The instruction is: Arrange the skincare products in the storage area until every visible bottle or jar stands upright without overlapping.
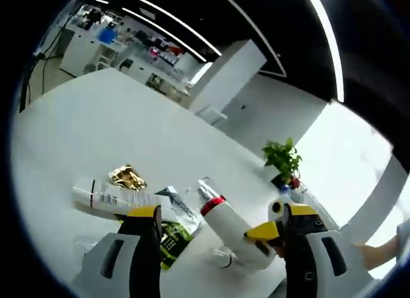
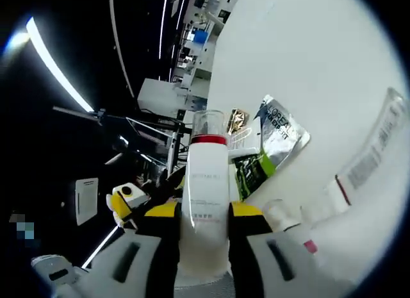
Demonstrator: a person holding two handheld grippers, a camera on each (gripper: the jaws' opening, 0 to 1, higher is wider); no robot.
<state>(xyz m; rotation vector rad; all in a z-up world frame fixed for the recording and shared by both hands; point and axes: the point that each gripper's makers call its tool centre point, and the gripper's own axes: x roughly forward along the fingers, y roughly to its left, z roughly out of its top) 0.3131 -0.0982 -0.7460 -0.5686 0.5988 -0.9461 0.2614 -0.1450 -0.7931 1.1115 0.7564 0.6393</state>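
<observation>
Our right gripper [image 2: 204, 215] pinches white bottle [image 2: 206, 182] mid-body | probably light, smooth, slippery; grip low | left gripper [image 1: 218, 224] spread, empty

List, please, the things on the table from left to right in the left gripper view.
White tube → gold wrapper → silver sachet → white bottle with red band → potted plant.

On the white table [image 1: 96, 118], one white bottle with a red band and clear cap [image 2: 206, 182] is counted, one long white tube with a printed label [image 1: 109, 198] to the left, two foil sachets, one silver [image 2: 282, 128] and one green-and-black [image 2: 250, 170], one crumpled gold wrapper [image 1: 126, 177], and one potted green plant [image 1: 283, 160] at the far right.
</observation>
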